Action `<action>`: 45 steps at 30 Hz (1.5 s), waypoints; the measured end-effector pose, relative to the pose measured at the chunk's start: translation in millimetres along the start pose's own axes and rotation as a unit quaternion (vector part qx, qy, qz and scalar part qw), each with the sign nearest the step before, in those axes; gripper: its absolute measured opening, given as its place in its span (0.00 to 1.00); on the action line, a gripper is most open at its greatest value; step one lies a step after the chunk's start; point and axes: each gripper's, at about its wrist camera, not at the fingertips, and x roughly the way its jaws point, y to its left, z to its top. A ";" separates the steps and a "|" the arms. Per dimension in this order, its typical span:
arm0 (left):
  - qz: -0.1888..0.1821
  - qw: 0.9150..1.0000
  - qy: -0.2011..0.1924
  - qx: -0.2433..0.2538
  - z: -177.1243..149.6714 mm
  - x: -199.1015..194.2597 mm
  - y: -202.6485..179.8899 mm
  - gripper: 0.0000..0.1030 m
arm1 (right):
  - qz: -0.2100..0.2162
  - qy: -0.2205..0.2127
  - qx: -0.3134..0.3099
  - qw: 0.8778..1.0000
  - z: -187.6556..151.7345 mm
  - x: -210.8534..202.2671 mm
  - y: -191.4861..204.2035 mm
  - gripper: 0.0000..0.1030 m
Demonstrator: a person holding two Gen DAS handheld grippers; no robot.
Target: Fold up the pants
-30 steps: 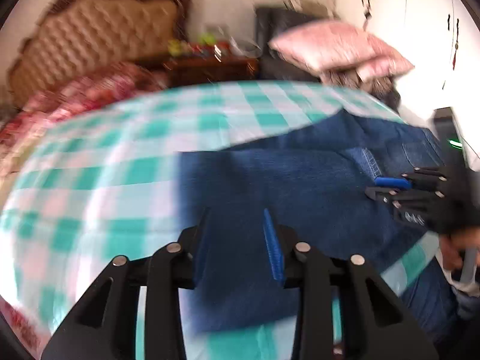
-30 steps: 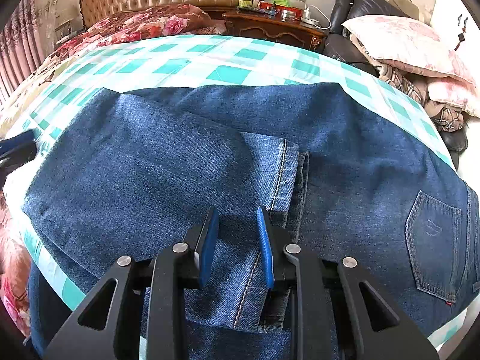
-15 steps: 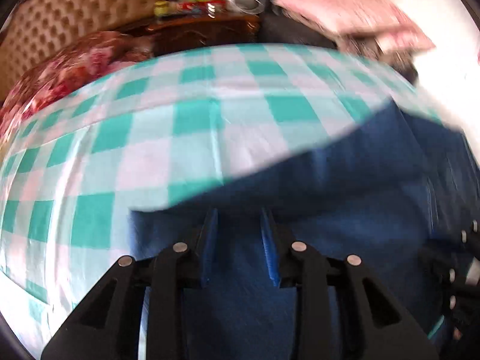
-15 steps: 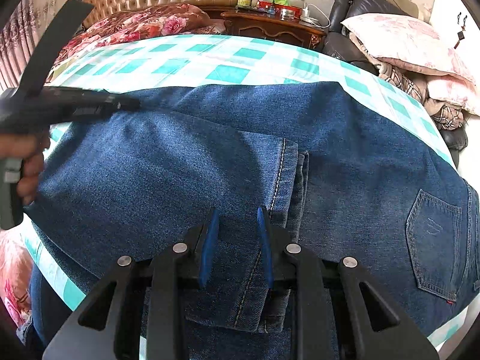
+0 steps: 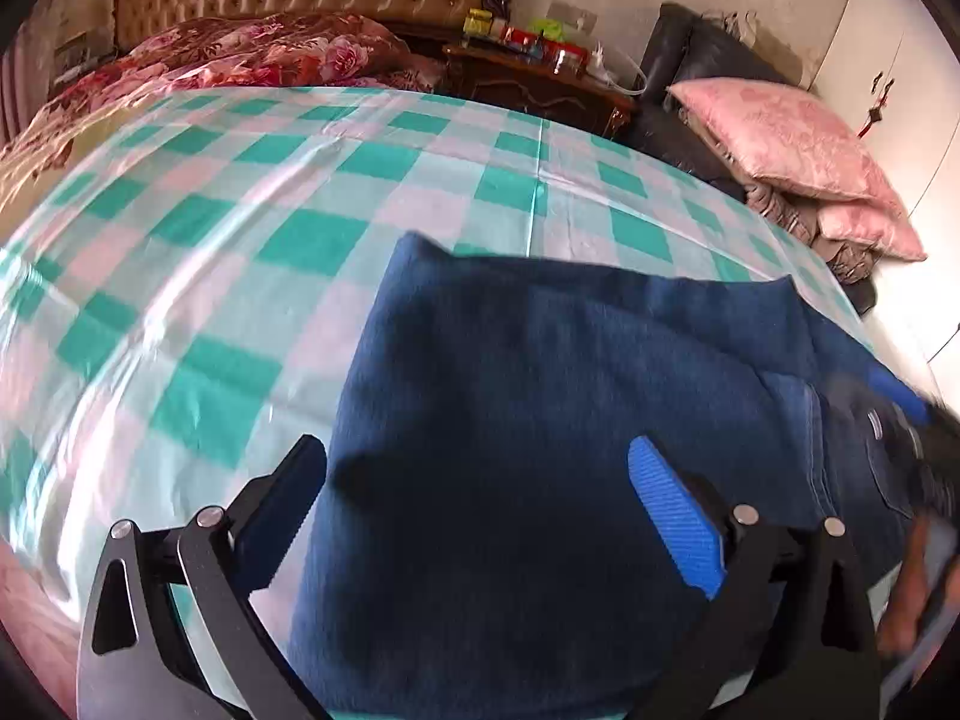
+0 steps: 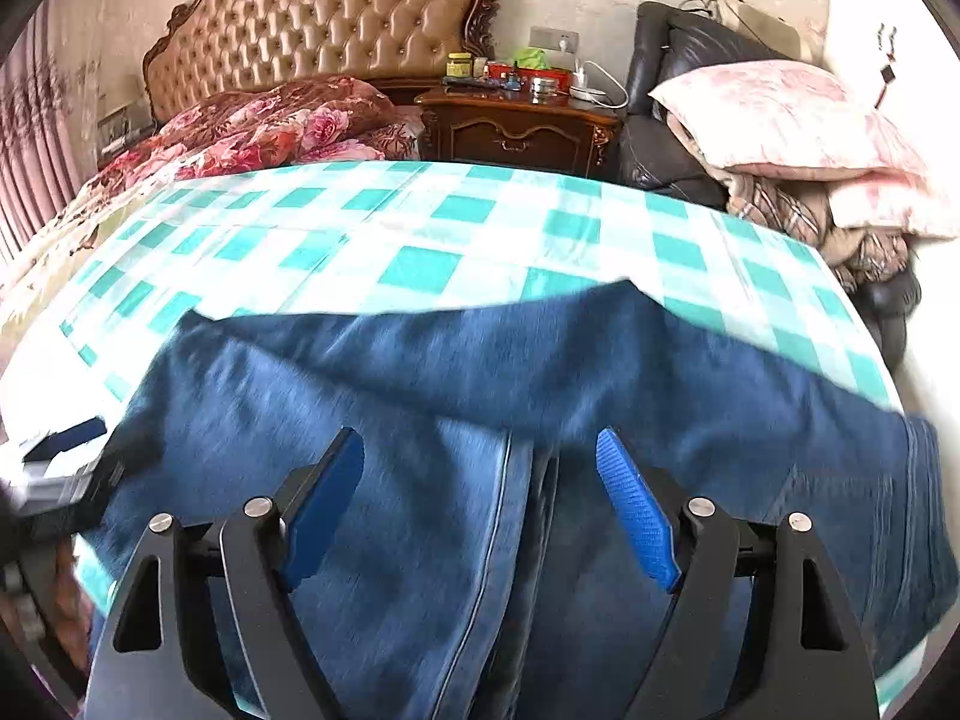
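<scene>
Right wrist view shows the big bed [image 6: 420,240] with its green check sheet, and the jeans [image 6: 420,420] lie across the near part of it, folded over once. The top layer's hem runs down between my two blue pads.

My right claw [image 6: 480,504] has just been opening. Its jaws stand wide, and the jeans lie under them, not pinched. My left claw [image 5: 474,516] has just been opening too. It is wide, over the folded end of the jeans [image 5: 570,420], with cloth below it but not held.

What can go wrong? Big thing first: the jeans sit close to the near edge of the bed, I think. If I tug them toward me, they could slide off.

Next: the top layer is loose now. If a claw drags as it lifts, the fold could flip back or get crooked.

Smaller: the hem looks thick. If I grab only one layer next, the fold comes apart.

Smallest: my two claws are near each other. They could bump.
</scene>
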 end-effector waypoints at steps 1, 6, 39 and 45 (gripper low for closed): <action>-0.021 1.000 -0.011 -0.004 -5.6 -5.4 4.5 0.98 | -0.006 0.008 -0.003 1.000 2.1 8.1 -2.1 0.74; 0.000 0.998 -0.063 0.018 -15.4 -28.5 10.4 0.98 | -0.026 0.065 0.027 0.997 -11.2 54.7 -24.9 0.68; 0.030 0.999 0.013 0.022 57.1 53.8 43.3 0.65 | 0.091 0.067 0.154 0.982 -8.2 23.7 -72.2 0.72; -0.001 1.000 0.005 -0.006 41.6 43.3 54.0 0.65 | 0.141 0.109 0.149 0.973 -7.5 33.6 -69.0 0.55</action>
